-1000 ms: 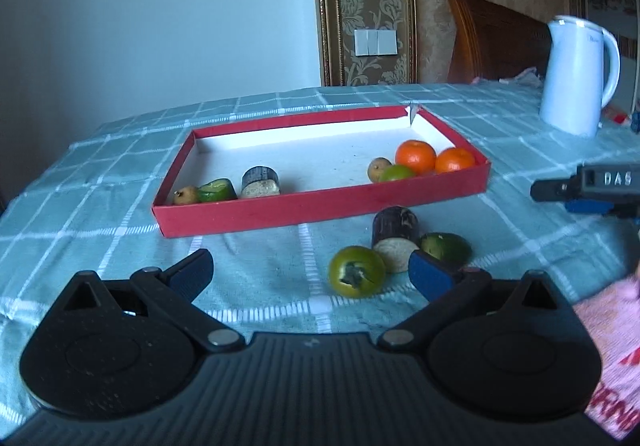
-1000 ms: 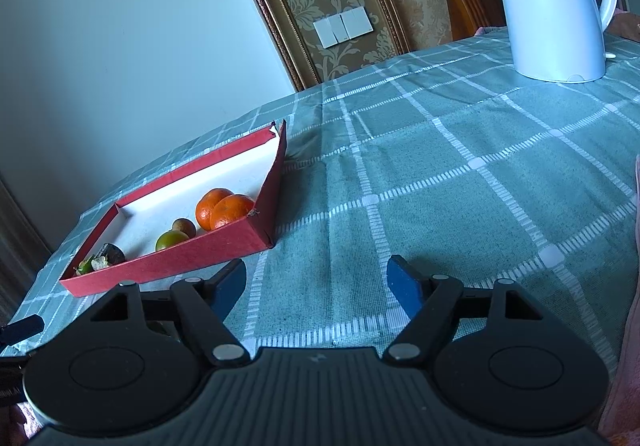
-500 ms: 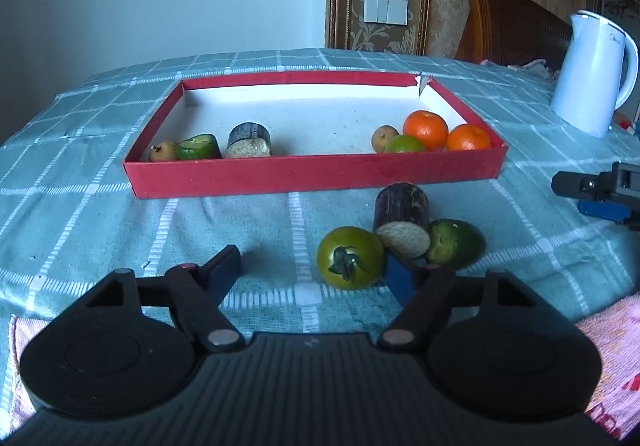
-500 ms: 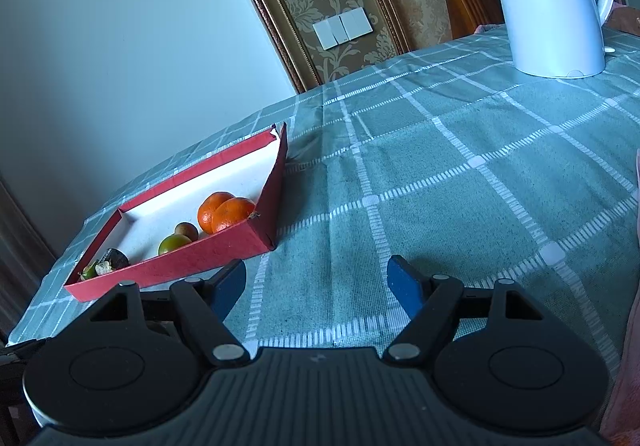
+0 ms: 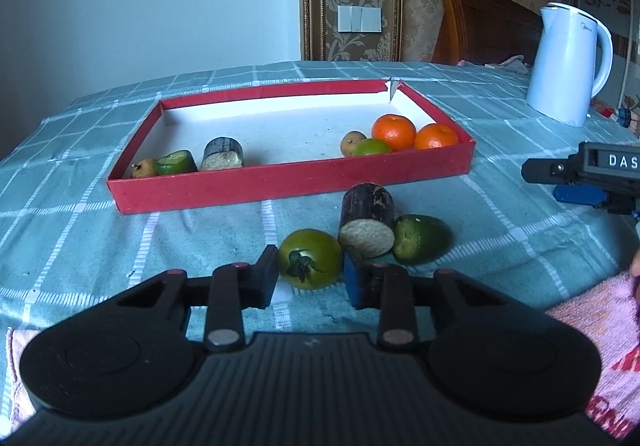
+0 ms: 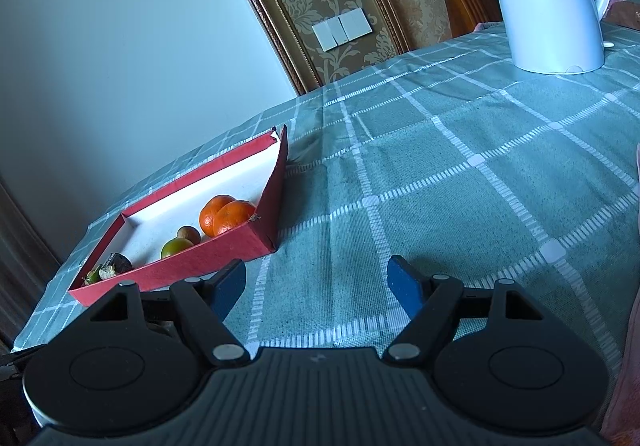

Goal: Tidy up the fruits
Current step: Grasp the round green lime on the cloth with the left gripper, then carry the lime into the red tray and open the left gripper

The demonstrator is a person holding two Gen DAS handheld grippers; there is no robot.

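Left gripper (image 5: 310, 278) is clenched on one green tomato (image 5: 310, 264), which sits on the table (image 5: 80, 226) in front of the red tray (image 5: 288, 181); both pads touch its sides. Right gripper (image 6: 316, 286) stands released over bare cloth, nothing between its fingers.

Count outside the tray: three items — the green tomato, one dark cut cylinder (image 5: 366, 221) with a pale cut face, and one green piece (image 5: 420, 244) touching that cylinder on its right. What the last two are cannot be told.

Count inside the tray: seven items. Right end: two oranges (image 5: 394, 131) side by side, one lime-green fruit (image 5: 374, 147), one small brown fruit (image 5: 353, 141). Left end: one small brown fruit (image 5: 143, 168), one green cut piece (image 5: 176, 162), one dark cut cylinder (image 5: 223, 154).

One white kettle (image 5: 568, 61) stands well beyond the tray; its printed mark is too small to read. One wall switch plate (image 5: 359, 18) with three rockers.

Cut off: a pink towel (image 5: 592, 322) at the lower right edge, with red lettering only partly shown and unreadable. The right gripper enters the left wrist view at the right edge — letters "DAS" show on its body, the rest cropped. In the right wrist view the tray's left-end items are partly hidden behind its wall.
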